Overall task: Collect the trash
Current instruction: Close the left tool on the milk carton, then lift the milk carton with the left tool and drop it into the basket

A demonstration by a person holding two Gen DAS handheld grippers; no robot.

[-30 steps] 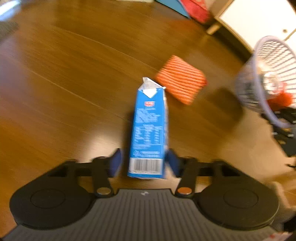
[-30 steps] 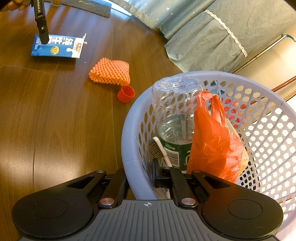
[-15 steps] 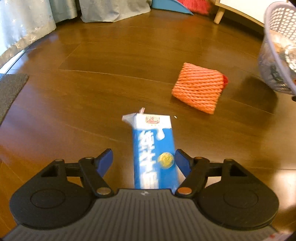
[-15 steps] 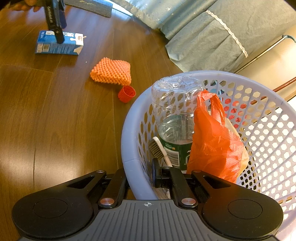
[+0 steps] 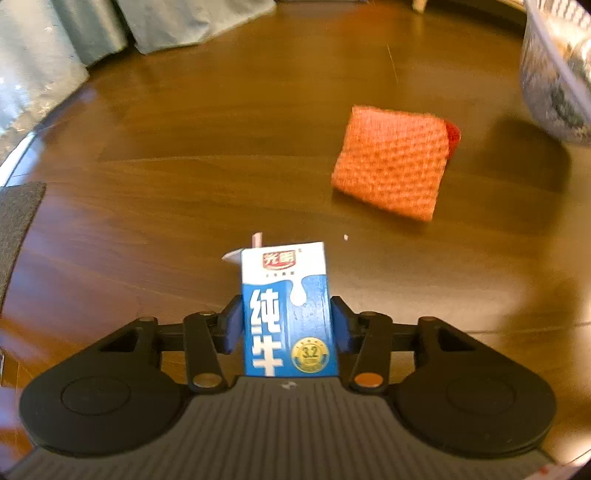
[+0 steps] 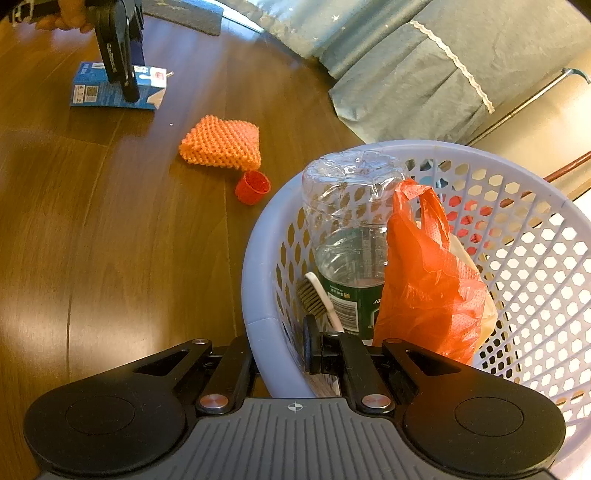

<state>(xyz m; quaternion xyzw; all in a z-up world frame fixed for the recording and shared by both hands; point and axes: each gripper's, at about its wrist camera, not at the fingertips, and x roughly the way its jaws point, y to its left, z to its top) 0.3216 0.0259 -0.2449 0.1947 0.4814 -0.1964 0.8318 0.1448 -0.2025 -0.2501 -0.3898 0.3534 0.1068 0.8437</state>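
Note:
A blue and white milk carton (image 5: 286, 314) with a straw lies on the wooden floor. My left gripper (image 5: 286, 318) is shut on it, a blue pad pressed to each side. In the right wrist view the carton (image 6: 88, 92) sits far left under that gripper (image 6: 122, 77). An orange foam net (image 5: 391, 162) lies ahead to the right, with a red cap (image 5: 453, 134) just behind it. My right gripper (image 6: 277, 350) is shut on the rim of the lilac basket (image 6: 258, 258), one finger outside and one inside.
The basket holds a clear bottle (image 6: 351, 221), an orange bag (image 6: 428, 273) and a brush (image 6: 317, 291). A grey mat (image 5: 18, 221) lies at the left. Blue-grey fabric (image 6: 424, 66) hangs behind the basket. A hand (image 6: 62, 20) holds the left gripper.
The left fingers have closed in from wide apart onto the carton's sides, and the carton has turned from its barcode side to its front face. The right gripper and basket have not moved.

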